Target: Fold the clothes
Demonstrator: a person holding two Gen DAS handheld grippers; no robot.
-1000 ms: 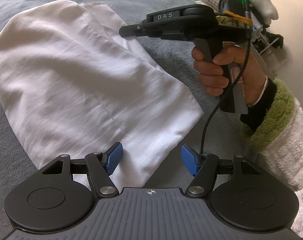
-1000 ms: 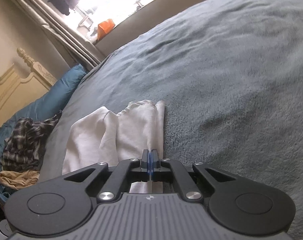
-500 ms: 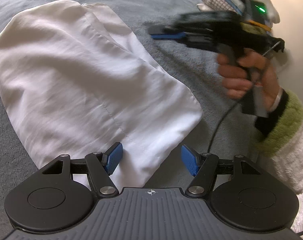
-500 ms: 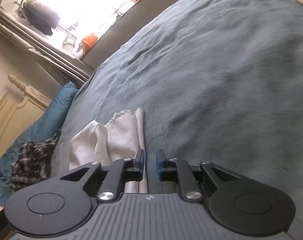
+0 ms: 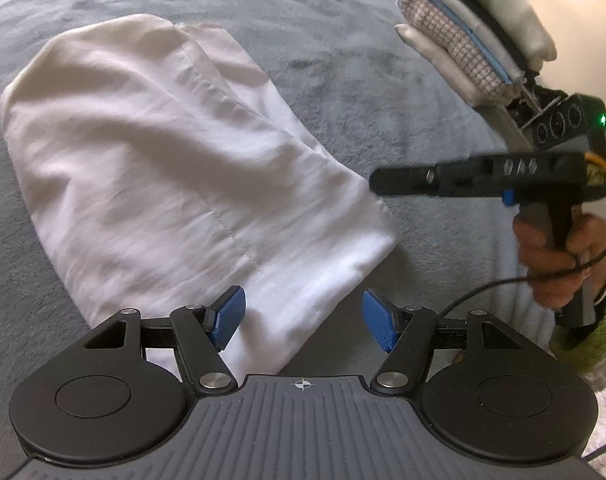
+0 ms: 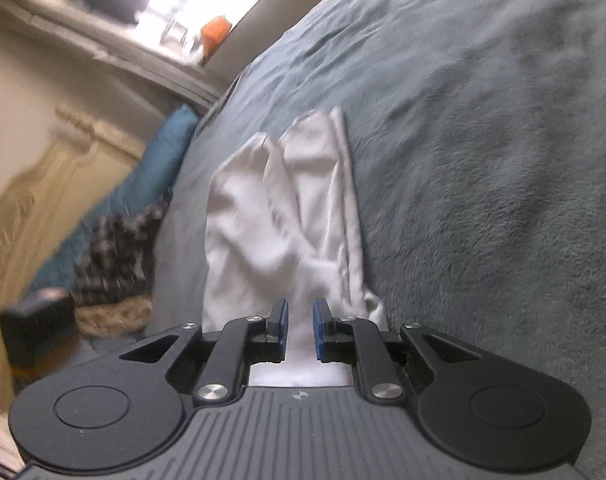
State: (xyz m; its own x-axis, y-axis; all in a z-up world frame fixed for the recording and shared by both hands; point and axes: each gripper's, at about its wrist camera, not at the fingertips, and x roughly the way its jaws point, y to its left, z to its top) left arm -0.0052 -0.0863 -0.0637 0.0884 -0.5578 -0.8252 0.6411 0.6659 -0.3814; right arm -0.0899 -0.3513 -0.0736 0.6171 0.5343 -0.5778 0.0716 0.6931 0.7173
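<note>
Grey blanket (image 5: pixel 343 40) under my gripper; teal pillow (image 6: pixel 159 160), bright window (image 6: pixel 183 0) far ahead-left of it.

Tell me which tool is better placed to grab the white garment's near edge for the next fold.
Probably left. The left tool is open, straddling the white garment at its near edge. The right tool, open narrowly, approaches from the side.

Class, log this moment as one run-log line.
task: fold clothes | garment: white, on bed | left gripper: open, over hem | right gripper: open, over garment
</note>
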